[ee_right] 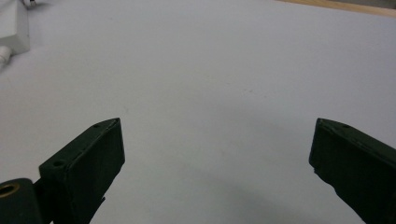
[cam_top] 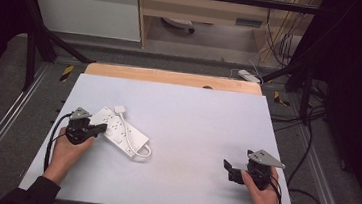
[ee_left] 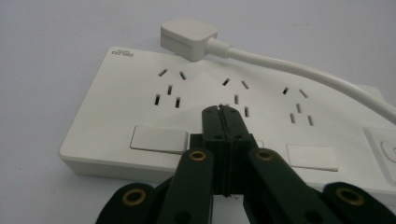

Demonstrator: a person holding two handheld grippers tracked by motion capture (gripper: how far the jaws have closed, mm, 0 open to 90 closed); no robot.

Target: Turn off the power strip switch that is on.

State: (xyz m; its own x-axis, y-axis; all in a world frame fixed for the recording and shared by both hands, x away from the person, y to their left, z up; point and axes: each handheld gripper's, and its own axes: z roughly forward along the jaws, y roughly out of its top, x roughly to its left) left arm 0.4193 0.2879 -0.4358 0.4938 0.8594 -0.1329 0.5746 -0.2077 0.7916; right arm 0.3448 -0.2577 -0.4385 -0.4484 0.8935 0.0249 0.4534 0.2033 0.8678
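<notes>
A white power strip (cam_top: 121, 134) lies on the left part of the white table (cam_top: 197, 118), its cable (cam_top: 140, 151) looped at one end and its white plug (cam_top: 119, 109) resting by the far edge. My left gripper (cam_top: 101, 129) is shut with nothing between its jaws. In the left gripper view its tips (ee_left: 223, 110) sit over the power strip's (ee_left: 135, 105) top face between two rocker switches, below the middle socket; contact is unclear. The plug (ee_left: 189, 36) lies beyond. My right gripper (cam_top: 229, 170) rests open at the front right, its jaws (ee_right: 217, 125) wide apart over bare table.
A wooden strip (cam_top: 171, 77) borders the table's far edge. Metal frame rails run along both sides, with cables on the floor at right. A corner of the power strip (ee_right: 11, 28) shows far off in the right gripper view.
</notes>
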